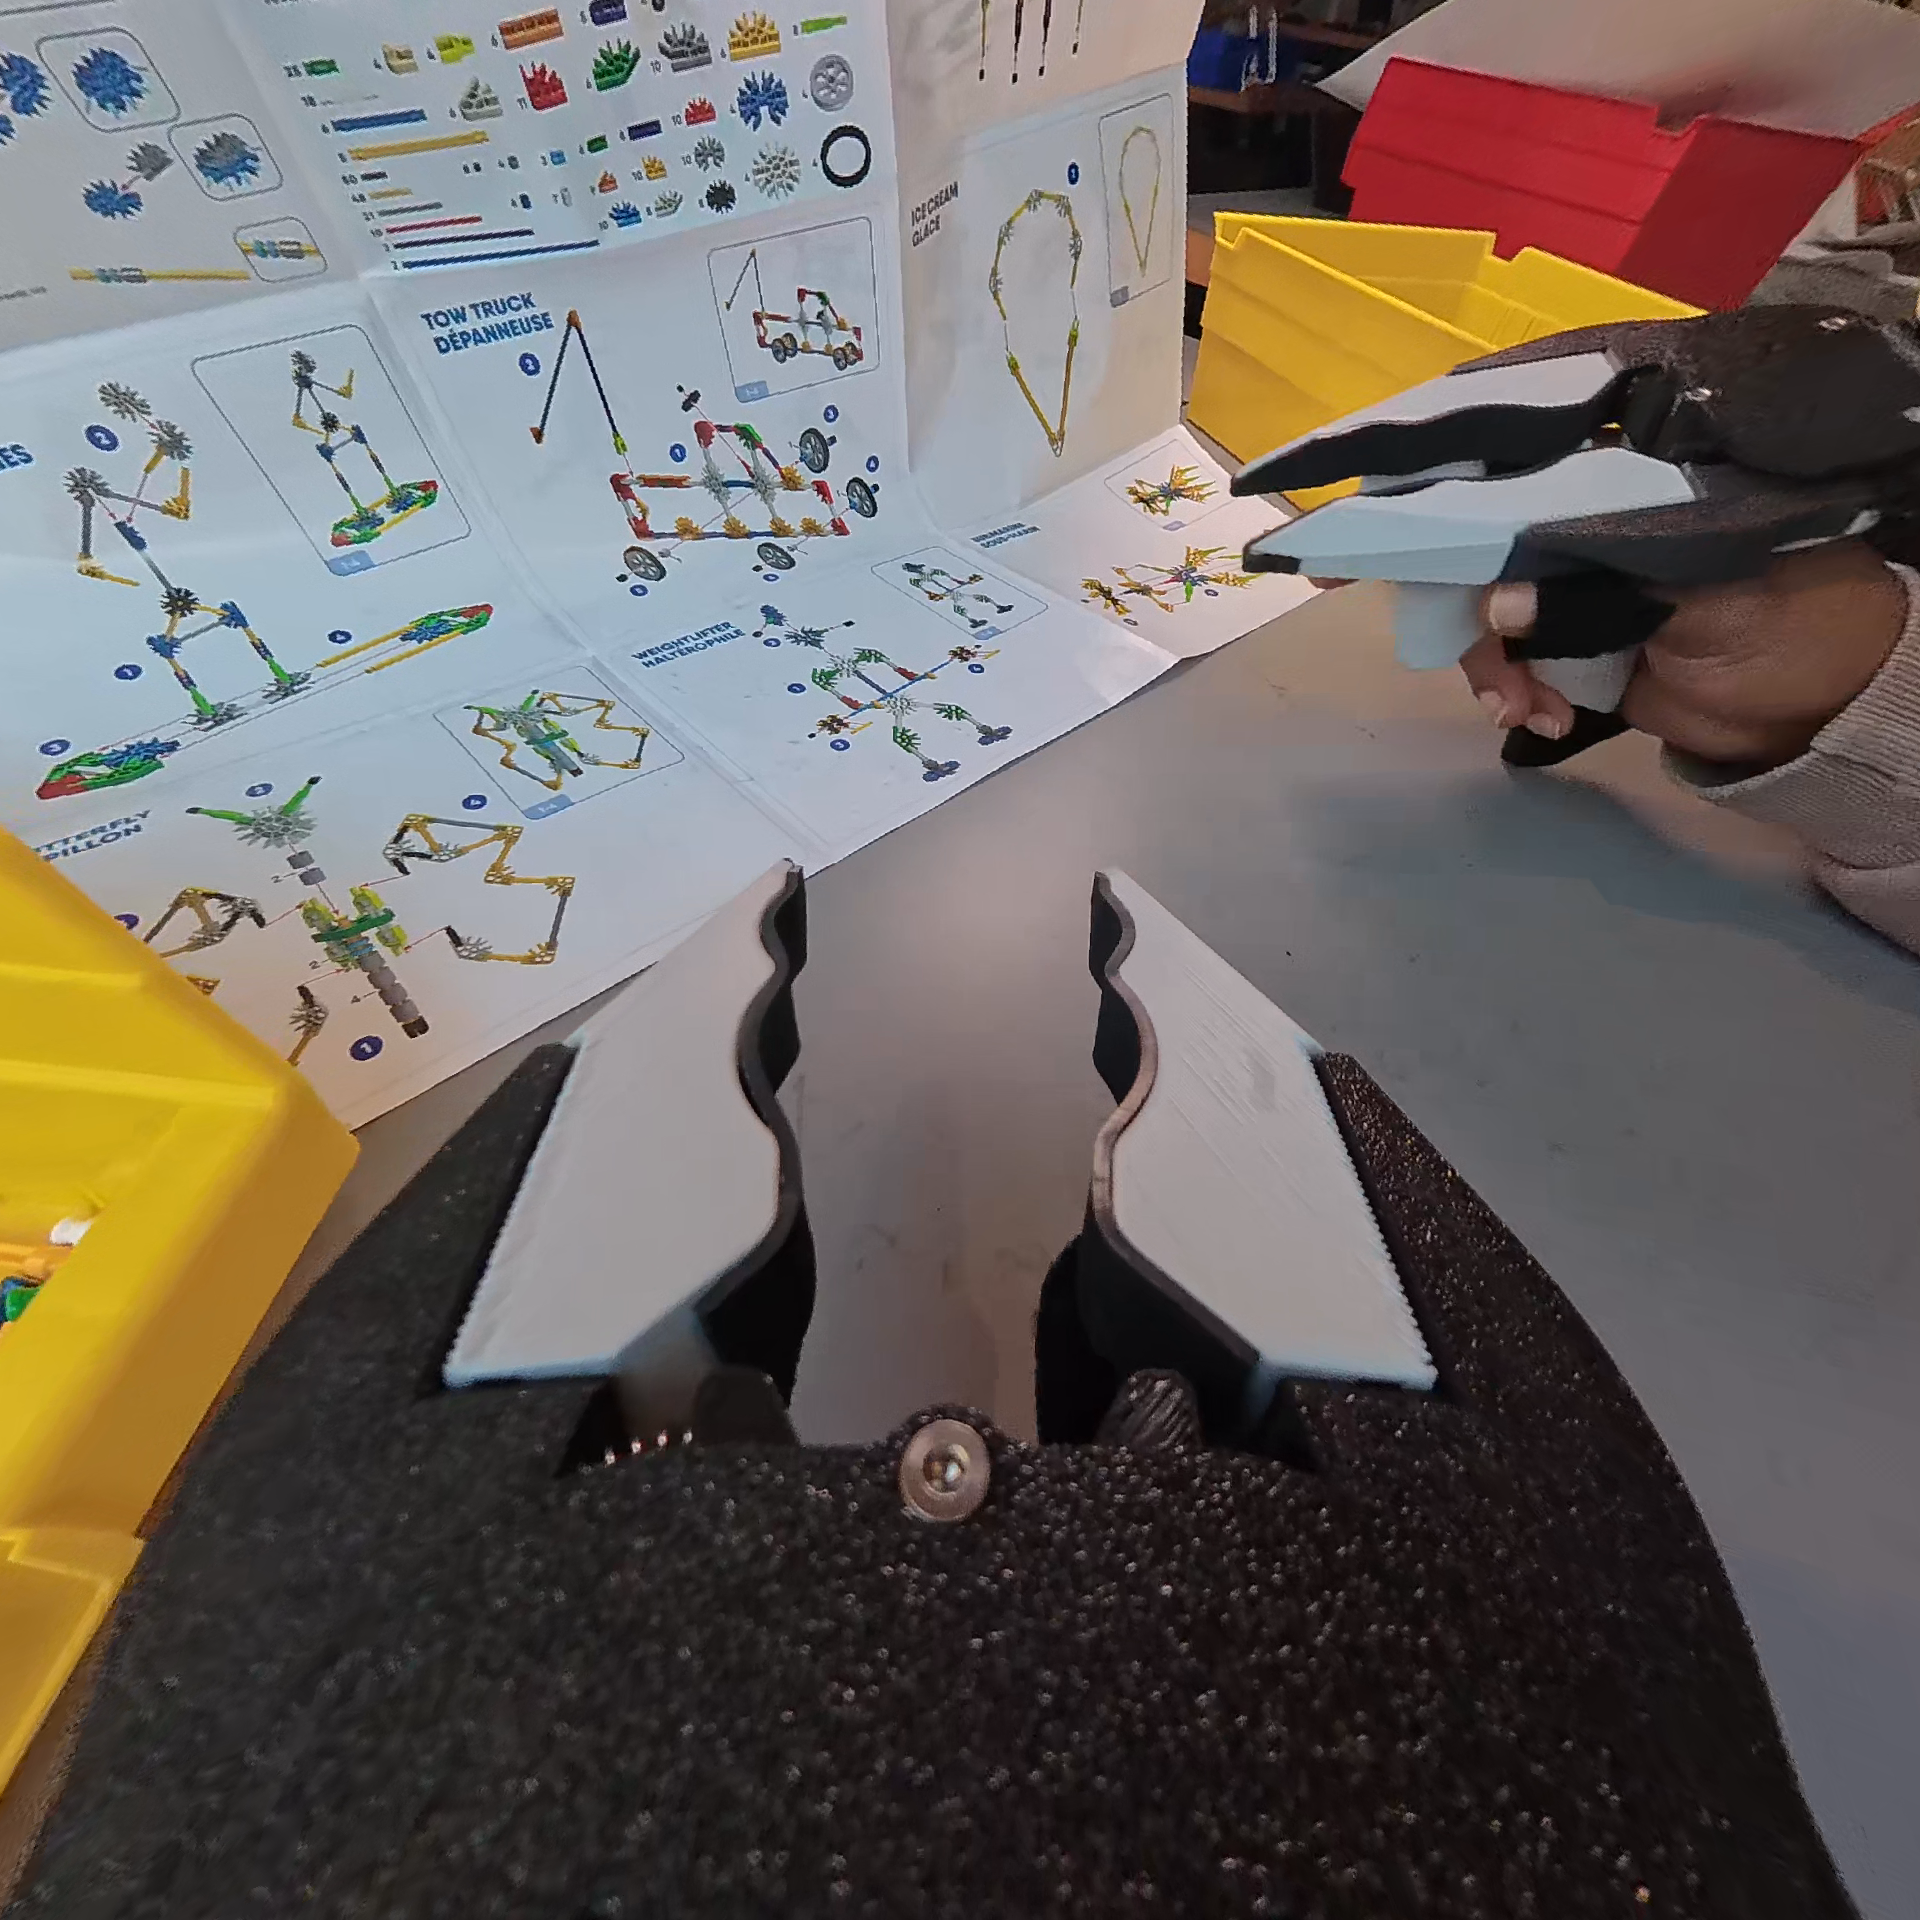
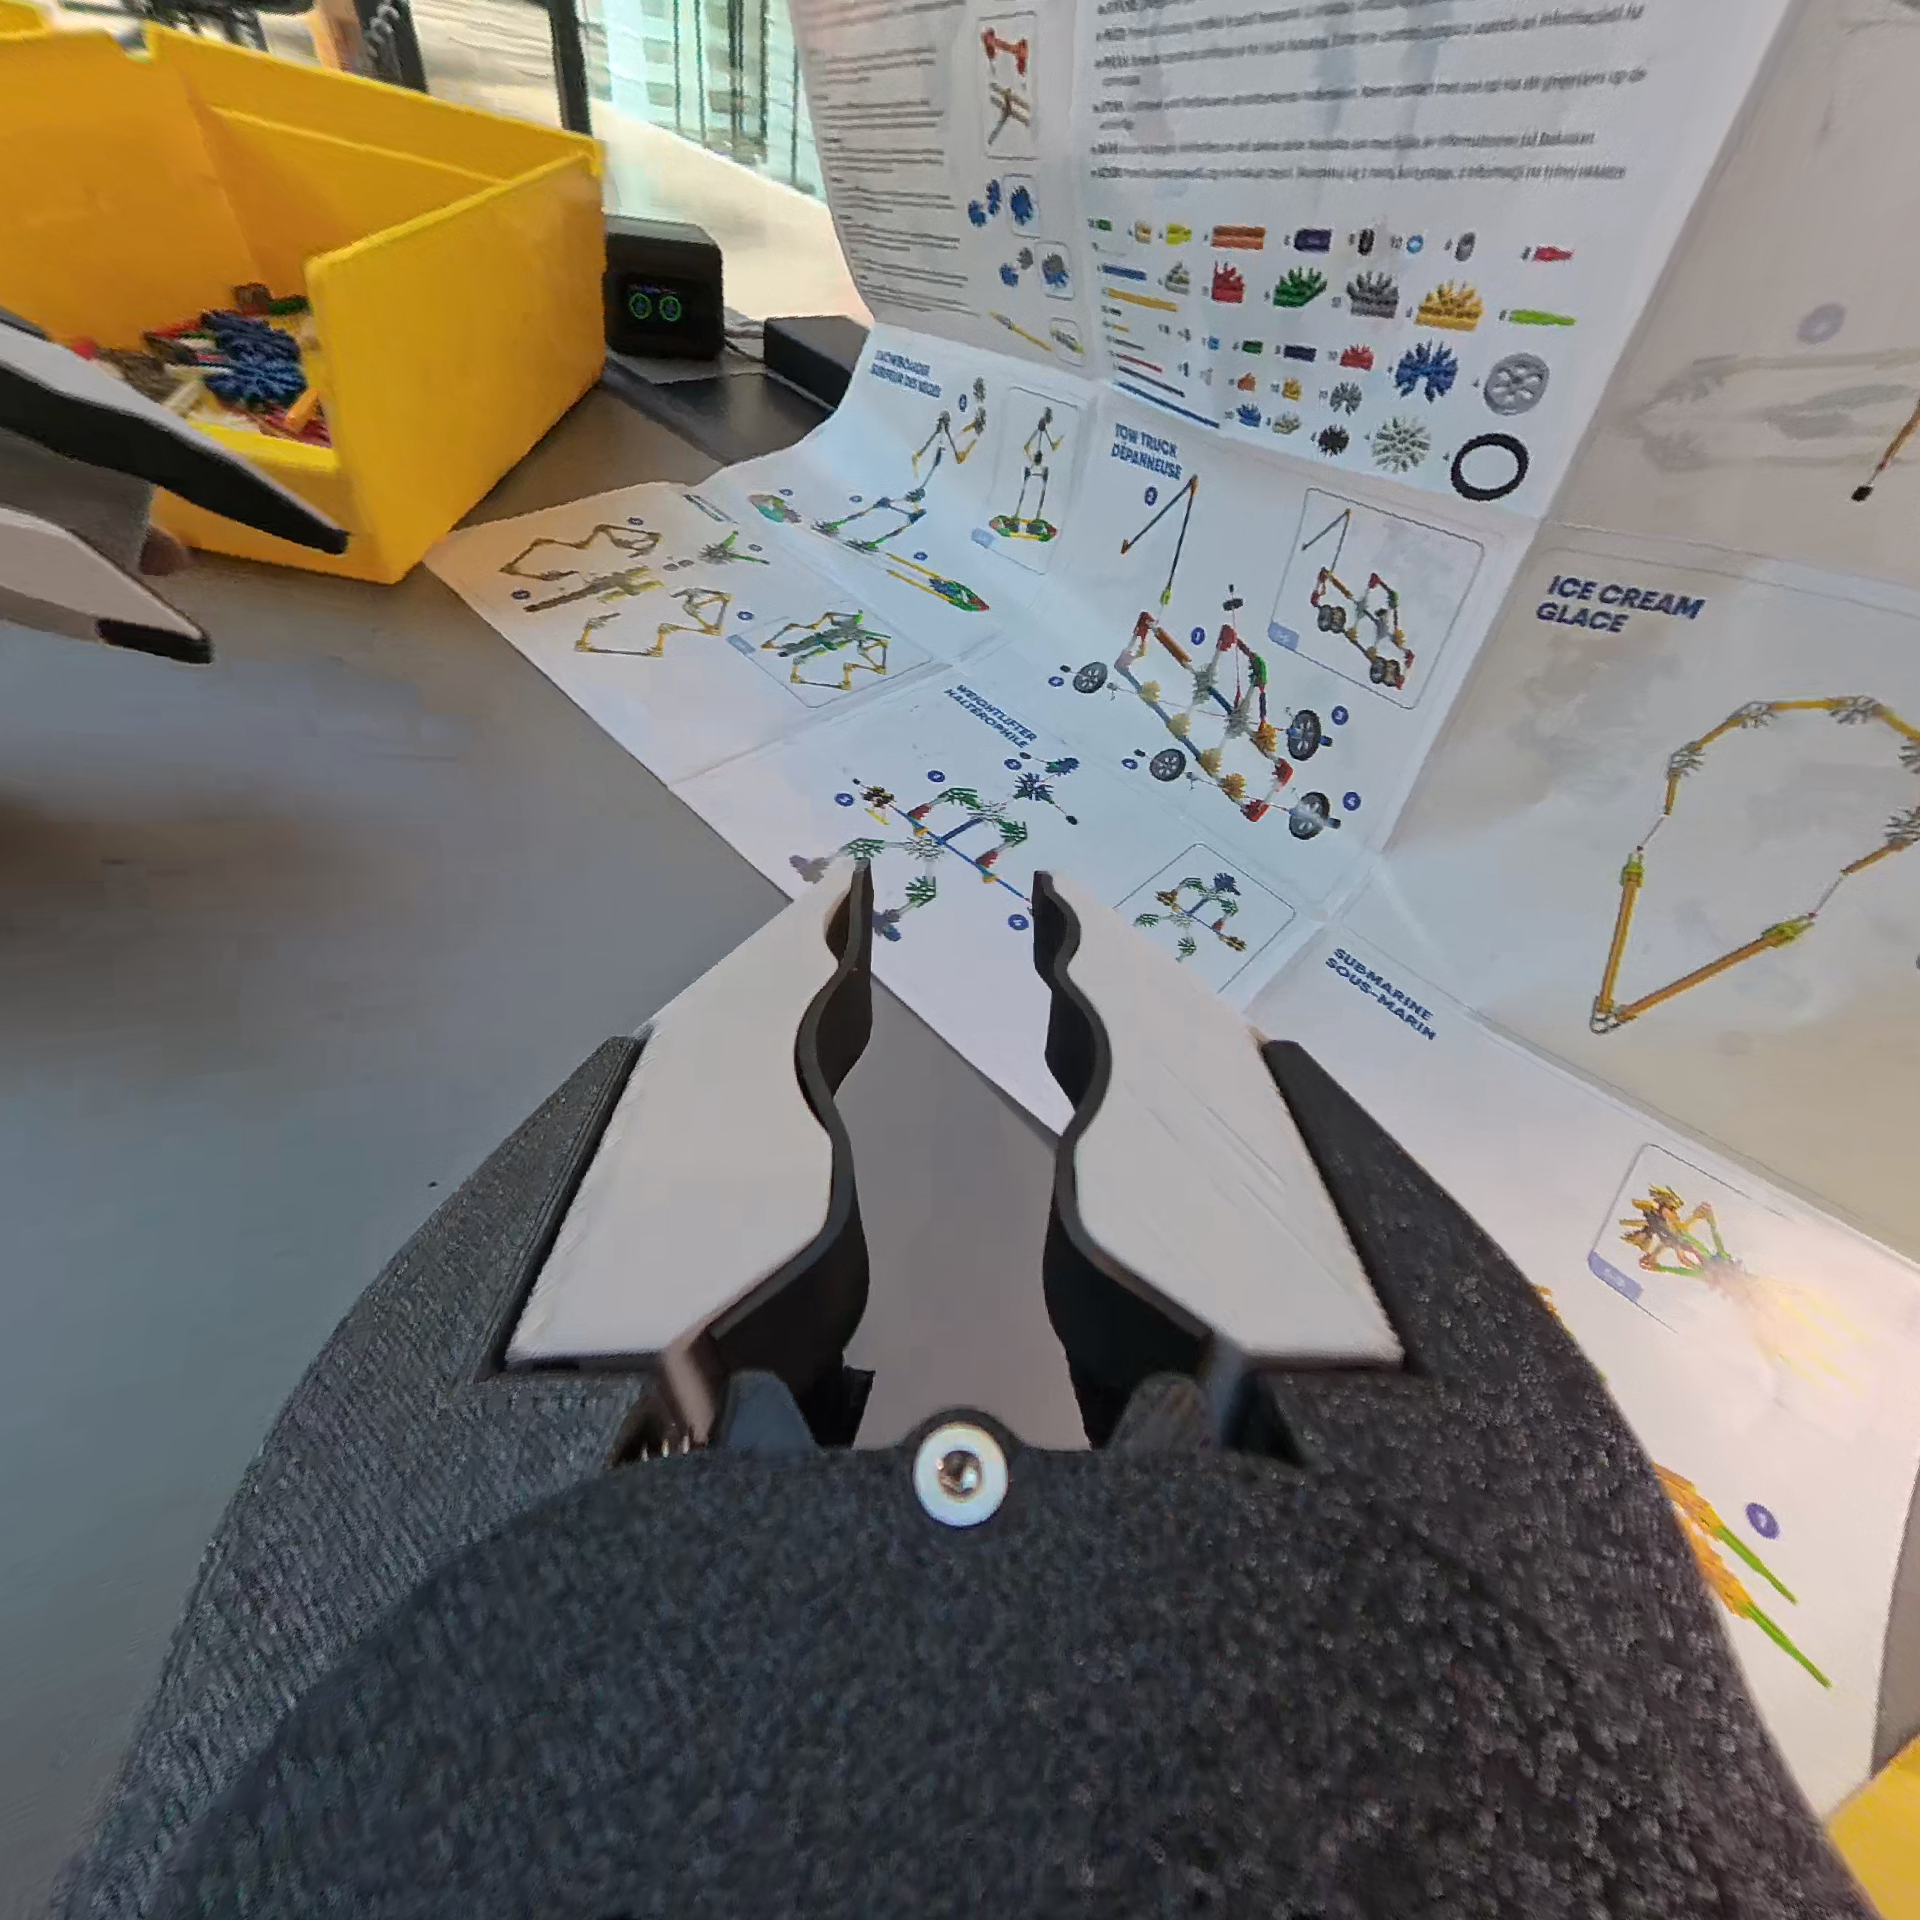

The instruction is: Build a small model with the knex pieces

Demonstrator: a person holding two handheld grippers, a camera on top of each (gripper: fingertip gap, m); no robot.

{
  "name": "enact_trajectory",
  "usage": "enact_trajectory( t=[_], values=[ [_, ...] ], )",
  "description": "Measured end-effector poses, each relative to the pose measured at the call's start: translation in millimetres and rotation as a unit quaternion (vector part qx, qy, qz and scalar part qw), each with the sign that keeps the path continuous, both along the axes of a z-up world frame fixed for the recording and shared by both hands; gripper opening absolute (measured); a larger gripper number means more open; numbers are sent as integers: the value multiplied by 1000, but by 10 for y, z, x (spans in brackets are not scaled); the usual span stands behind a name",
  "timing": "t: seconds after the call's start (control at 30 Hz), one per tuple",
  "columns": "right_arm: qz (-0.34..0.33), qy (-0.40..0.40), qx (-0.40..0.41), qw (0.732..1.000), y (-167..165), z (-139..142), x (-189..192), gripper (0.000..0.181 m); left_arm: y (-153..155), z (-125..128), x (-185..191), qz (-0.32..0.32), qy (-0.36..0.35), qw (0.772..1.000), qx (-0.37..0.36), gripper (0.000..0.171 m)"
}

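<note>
A: Nearest items?
B: Left gripper (image 1: 945, 883), jaws apart, nothing between them, over bare grey table (image 1: 1351, 1039). Right gripper (image 2: 948, 883), jaws apart by a narrower gap, empty, its tips above the near edge of the instruction sheet (image 2: 1195, 644).

A: Who holds the right one?
B: A hand (image 1: 1704, 665) in a knitted sleeve (image 1: 1849, 810), seen at the right of the left wrist view; there the gripper points left toward the sheet's right corner.

A: Beside the left gripper?
B: Yellow bin (image 1: 125, 1195) at near left, just beside it. It holds small coloured construction pieces (image 2: 249, 353), blue, red and green.

A: Farther off?
B: The sheet, creased, lower part flat on the table, upper part standing upright. Behind its right side, a second yellow bin (image 1: 1340, 312); beyond that, a red bin (image 1: 1558, 166).

A: Far left in the right wrist view?
B: Small black device (image 2: 665, 291) with a lit screen, behind the first bin.
</note>
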State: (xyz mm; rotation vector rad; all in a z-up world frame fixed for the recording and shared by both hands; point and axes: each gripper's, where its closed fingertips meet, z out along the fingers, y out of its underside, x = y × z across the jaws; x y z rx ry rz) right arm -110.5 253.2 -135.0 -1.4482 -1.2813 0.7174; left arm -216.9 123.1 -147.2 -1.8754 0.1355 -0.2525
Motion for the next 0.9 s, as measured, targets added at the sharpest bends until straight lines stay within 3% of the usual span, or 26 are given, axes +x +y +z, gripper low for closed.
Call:
enact_trajectory(
  t=[0.17,0.43,0.9],
  values=[
    [-5,-119,-71,990,339,-291,-247,0,0,6,2,-1,-1,1000,3,51],
    [-13,-290,-95,952,531,-797,-443,5,-5,23,38,-8,9,1000,7,49],
    [-16,-277,-81,957,534,-823,-447,5,147,-166,135,-11,53,998,-40,48]
  ],
)
